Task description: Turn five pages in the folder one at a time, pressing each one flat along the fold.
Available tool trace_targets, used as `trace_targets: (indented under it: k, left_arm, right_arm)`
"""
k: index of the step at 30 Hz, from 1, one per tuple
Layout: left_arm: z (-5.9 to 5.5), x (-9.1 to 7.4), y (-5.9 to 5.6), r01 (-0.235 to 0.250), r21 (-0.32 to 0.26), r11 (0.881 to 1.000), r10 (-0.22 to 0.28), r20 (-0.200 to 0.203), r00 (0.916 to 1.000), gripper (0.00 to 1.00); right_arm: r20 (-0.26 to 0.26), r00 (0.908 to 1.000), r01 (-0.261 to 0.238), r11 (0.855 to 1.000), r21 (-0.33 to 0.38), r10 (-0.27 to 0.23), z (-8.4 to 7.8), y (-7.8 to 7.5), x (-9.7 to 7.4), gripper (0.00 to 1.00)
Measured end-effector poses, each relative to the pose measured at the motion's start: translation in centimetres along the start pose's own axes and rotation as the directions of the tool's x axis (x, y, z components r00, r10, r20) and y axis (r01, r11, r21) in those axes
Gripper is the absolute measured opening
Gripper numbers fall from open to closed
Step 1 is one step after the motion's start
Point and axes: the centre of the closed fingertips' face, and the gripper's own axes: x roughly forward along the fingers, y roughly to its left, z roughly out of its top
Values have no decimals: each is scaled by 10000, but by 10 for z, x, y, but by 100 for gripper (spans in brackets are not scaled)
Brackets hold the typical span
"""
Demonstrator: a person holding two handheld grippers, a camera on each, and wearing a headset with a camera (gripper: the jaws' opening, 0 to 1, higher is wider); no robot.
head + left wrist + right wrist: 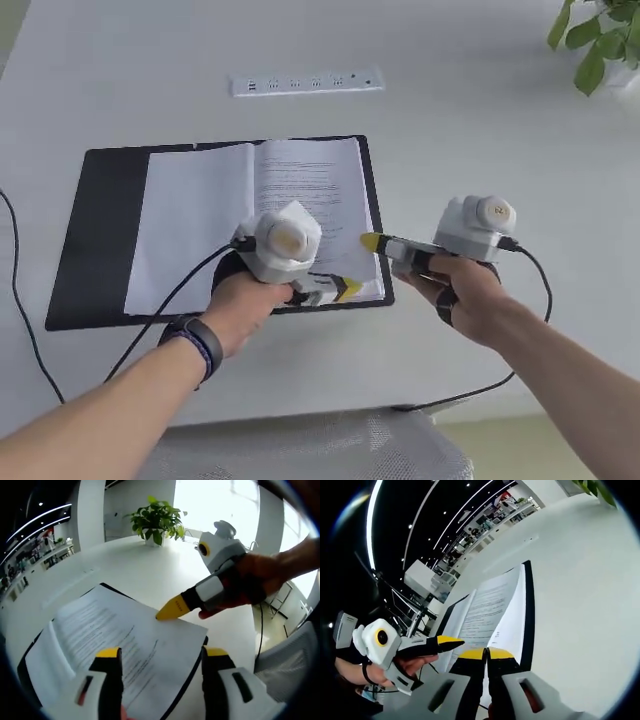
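Head view: a black folder (100, 240) lies open on a white surface (450, 130). It holds a stack of white pages (300, 190), a blank sheet facing up on the left half and printed text on the right. The left tongs (345, 290), held in a hand with a dark wristband (195, 340), sit at the folder's near edge, by the bottom right corner of the pages. The right tongs (372, 242) point their yellow tip at the right edge of the printed page. A white power strip (305, 83) lies beyond the folder, and the leaves of a plant (600, 40) show at the far right corner.

Left gripper view: the left tongs (161, 655) are spread wide over the near corner of the printed page, with nothing between them. The right tongs (170, 611) come in from the right, their tip just at the page's edge; contact is unclear.

Right gripper view: the right tongs (486, 654) are pressed together, with nothing visibly pinched, above the folder's black border. The left tongs (449, 641) reach in from the left over the pages.
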Motion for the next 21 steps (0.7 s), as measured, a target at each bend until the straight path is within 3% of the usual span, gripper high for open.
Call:
trace_targets:
  k: [12, 21]
  left_arm:
    - [4, -36, 21, -325, -355, 9988, 346, 586, 9977, 66]
    - [-13, -70, 45, -767, -814, 9937, 830, 770, 9936, 66]
  right_arm:
    - [110, 9999, 12, 9995, -316, -9, 8, 18, 1, 0]
    - [305, 9995, -3, 9986, -530, 19, 16, 30, 1, 0]
